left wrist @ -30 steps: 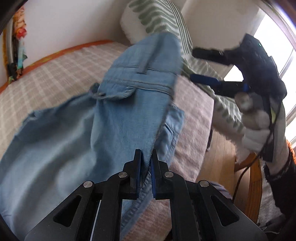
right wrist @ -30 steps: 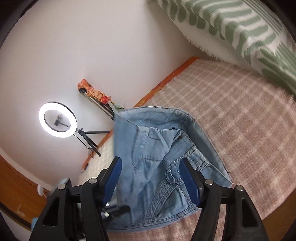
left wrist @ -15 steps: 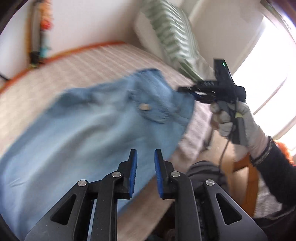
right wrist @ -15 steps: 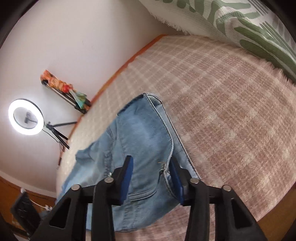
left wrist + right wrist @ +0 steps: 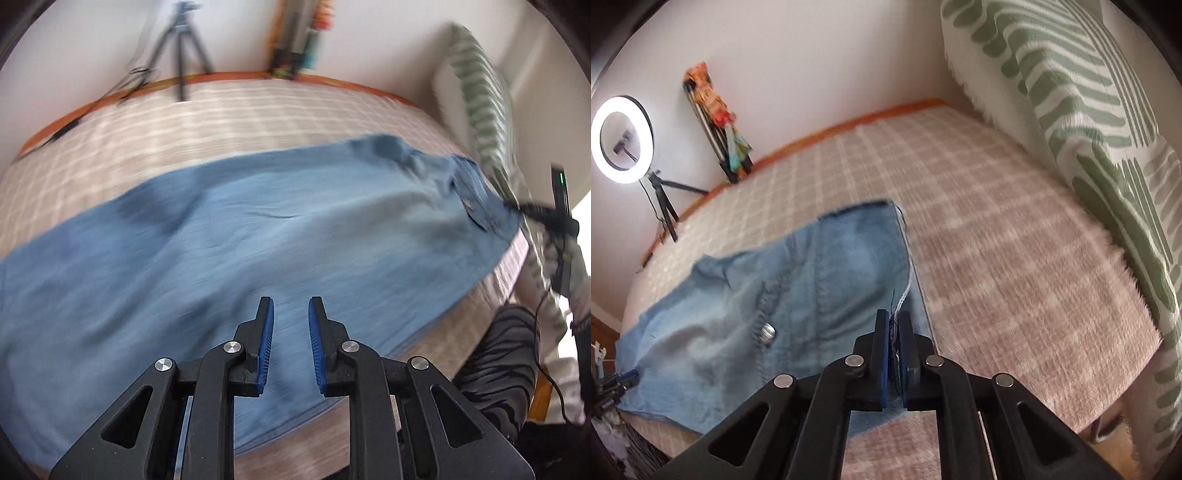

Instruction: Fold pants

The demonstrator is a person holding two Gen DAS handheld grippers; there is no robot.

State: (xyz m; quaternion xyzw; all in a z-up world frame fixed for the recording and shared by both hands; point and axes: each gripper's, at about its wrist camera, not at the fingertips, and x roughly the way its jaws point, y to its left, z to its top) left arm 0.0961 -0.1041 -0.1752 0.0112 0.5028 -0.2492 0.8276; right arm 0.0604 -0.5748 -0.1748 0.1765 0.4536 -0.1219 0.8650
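My right gripper (image 5: 894, 325) now pinches the pants (image 5: 258, 236) waistband, my released left gripper (image 5: 290, 314) hovers narrowly parted, and the pants lie spread along the bed (image 5: 997, 240) edge.

Checked bed (image 5: 997, 240), white wall (image 5: 812, 55), seemingly.

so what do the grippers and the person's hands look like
Both grippers, left gripper and right gripper, are black plastic with triangular cut-outs, silver round bolts and ribbed blue pads. The right hand wears a white glove, with a black cable trailing below it and a green light on the handle.
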